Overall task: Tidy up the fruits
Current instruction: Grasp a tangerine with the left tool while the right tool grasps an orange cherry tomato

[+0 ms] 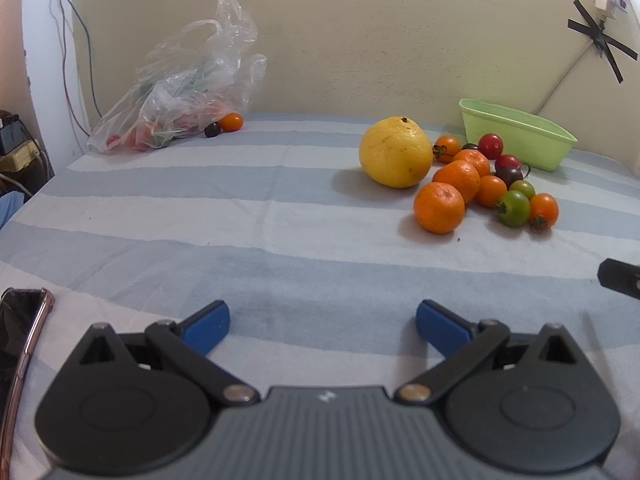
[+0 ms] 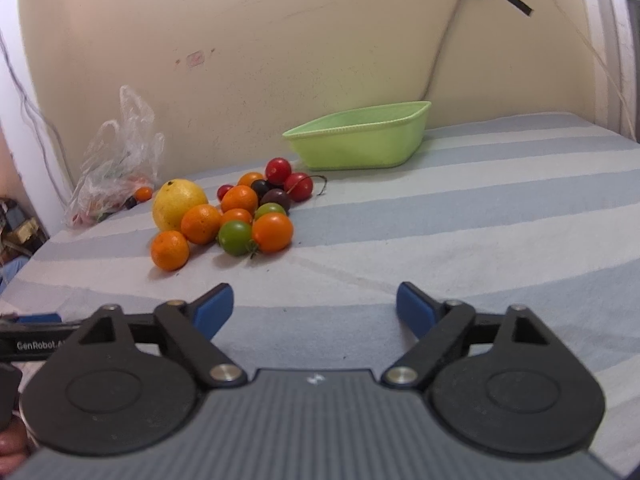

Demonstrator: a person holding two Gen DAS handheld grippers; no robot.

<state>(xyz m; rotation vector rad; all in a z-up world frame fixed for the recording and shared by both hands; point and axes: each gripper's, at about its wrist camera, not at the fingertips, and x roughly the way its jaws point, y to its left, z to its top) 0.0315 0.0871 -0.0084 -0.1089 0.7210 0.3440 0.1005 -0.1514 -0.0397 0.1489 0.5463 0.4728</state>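
Contents of plastic bag [image 1: 176,92] blurred behind crinkled film: red and green shapes, not identifiable. Phone [image 1: 20,344] cut off by left edge. Dark part [image 1: 620,276] at right edge cut off, only tip visible. Small dark fruit [image 1: 470,146] behind oranges mostly hidden. Inside of green basket [image 2: 360,140] hidden by its wall. Fingertip [image 2: 10,446] at bottom-left corner cut off.

both low views face the wall, sharing the fruit pile [image 1: 472,176].
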